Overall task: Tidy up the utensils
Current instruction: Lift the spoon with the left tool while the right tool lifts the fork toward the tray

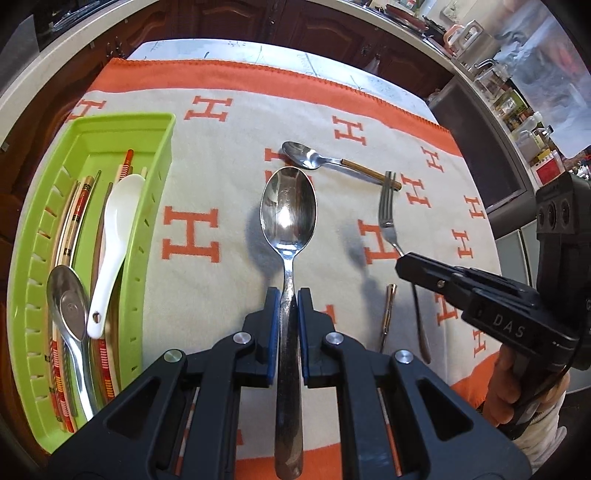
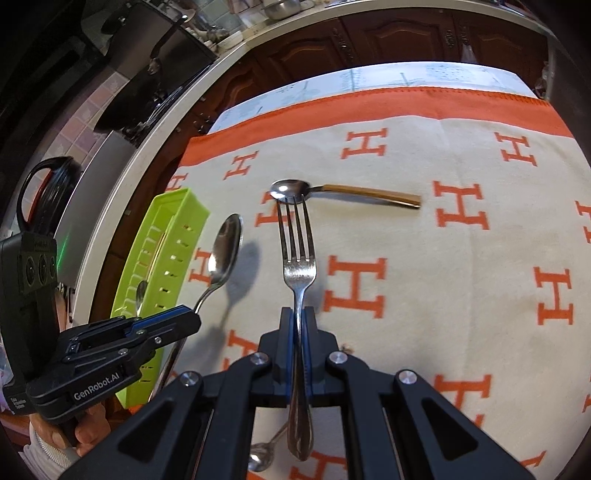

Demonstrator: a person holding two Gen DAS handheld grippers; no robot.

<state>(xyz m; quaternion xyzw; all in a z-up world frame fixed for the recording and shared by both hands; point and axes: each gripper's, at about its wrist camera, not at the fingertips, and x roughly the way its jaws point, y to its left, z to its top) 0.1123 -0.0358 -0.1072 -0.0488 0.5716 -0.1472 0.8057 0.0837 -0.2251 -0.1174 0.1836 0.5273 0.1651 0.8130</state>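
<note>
We are partway: the tray (image 1: 155, 177) already holds chopsticks and spoons. Our left gripper (image 1: 289, 306) pinches a spoon (image 1: 288, 218), our right gripper (image 2: 298, 325) a fork (image 2: 297, 254), both above the cloth. A gold-handled spoon (image 2: 332, 192) and another small piece (image 1: 388, 314) remain there.

Black linkage grippers with silver screws, blue-padded fingers (image 1: 272, 332), white "DAS" and "GenRobot.AI" lettering, pale sleeves.

Orange H-patterned blanket (image 1: 229, 122), dark wooden cabinets (image 2: 388, 33)
</note>
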